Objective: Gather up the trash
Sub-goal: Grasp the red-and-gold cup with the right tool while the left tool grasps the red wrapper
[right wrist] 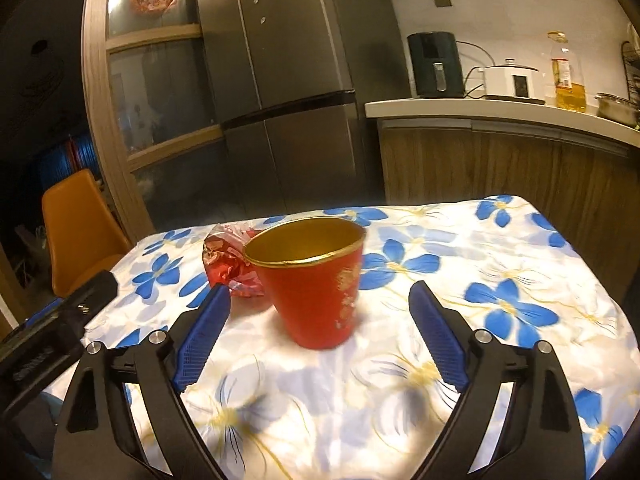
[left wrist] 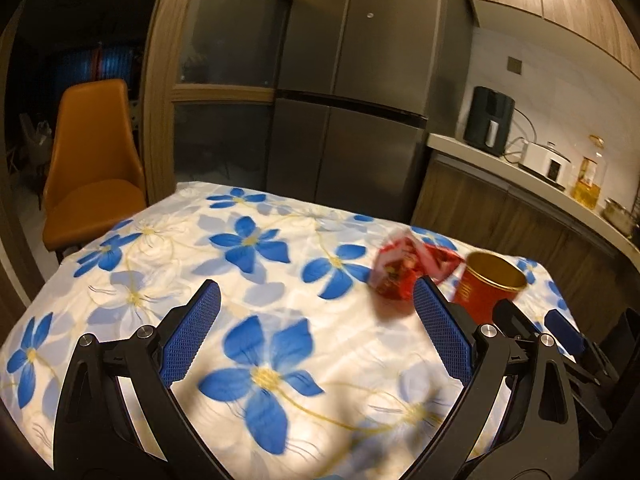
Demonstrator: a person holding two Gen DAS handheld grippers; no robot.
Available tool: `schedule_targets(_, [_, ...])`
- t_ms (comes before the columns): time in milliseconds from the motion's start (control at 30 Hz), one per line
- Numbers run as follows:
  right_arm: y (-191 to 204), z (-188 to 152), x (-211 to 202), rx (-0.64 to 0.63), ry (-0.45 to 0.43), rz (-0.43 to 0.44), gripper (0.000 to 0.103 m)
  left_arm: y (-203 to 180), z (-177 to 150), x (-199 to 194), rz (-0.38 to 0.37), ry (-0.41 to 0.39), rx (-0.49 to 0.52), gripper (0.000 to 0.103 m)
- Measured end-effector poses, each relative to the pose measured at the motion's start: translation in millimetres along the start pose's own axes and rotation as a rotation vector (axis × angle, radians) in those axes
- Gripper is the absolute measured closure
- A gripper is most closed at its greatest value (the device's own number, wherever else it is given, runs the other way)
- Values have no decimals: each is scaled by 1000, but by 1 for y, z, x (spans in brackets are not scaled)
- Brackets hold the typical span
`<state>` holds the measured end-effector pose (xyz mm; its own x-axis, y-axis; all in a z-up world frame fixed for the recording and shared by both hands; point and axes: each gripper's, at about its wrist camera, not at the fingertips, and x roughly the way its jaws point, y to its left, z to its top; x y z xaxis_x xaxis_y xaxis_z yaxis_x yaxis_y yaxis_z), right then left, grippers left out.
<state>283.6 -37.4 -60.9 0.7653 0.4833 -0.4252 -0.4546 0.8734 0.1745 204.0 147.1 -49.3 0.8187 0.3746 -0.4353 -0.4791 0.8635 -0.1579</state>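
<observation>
A red paper cup (right wrist: 316, 280) with a gold inside stands upright on the flowered tablecloth (right wrist: 500, 264). It also shows in the left wrist view (left wrist: 486, 286). A crumpled red wrapper (left wrist: 400, 270) lies on the cloth just left of the cup, and in the right wrist view (right wrist: 230, 260) it sits behind the cup. My left gripper (left wrist: 316, 300) is open and empty, with the wrapper just beyond its right finger. My right gripper (right wrist: 320, 300) is open, with the cup standing between its fingertips, untouched.
An orange chair (left wrist: 92, 176) stands at the table's far left. A dark fridge (left wrist: 352, 92) and a glass door are behind the table. A counter (right wrist: 500, 108) on the right holds an air fryer, a cooker, an oil bottle and a pot.
</observation>
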Motion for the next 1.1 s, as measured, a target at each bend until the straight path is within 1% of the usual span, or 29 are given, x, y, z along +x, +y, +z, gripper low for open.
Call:
schedule_targets(67, [5,1,7,-16,5,-14,14,8,2,4,8,1,-12,8])
schedule_targets(200, [11,3,20,-26,15,-37,13,19,8,12,1,8,-51,8])
schedule_targets(367, [8,6,31,-4,34,-50,13,17,11,17,-9,4,-43,8])
schedule_targets(533, [8,8,40,-3,46,-63,13,17,11,25,-18,19,-44,8])
schedule_targets(600, [6,7,44,1,63,-62,16,16,12,27,-26,21,-43,8])
schedule_targets(633, [5,7,46,4,72,-59,24,14,12,27,-30,22,-39,8])
schedule_targets(667, [4,7,48,7,80,-59,29,12,13,28,-36,22,-33,8])
schedule_targets(700, [3,6,49,12,86,-56,31,11,13,30,-40,23,-28,8])
schedule_targets(933, [-1,6,43,24,66,-38,38,1,12,40,-87,49,-20,8])
schedule_targets(1100, [-14,9,27,39,19,-81,39,-12,10,50,-107,56,9,8])
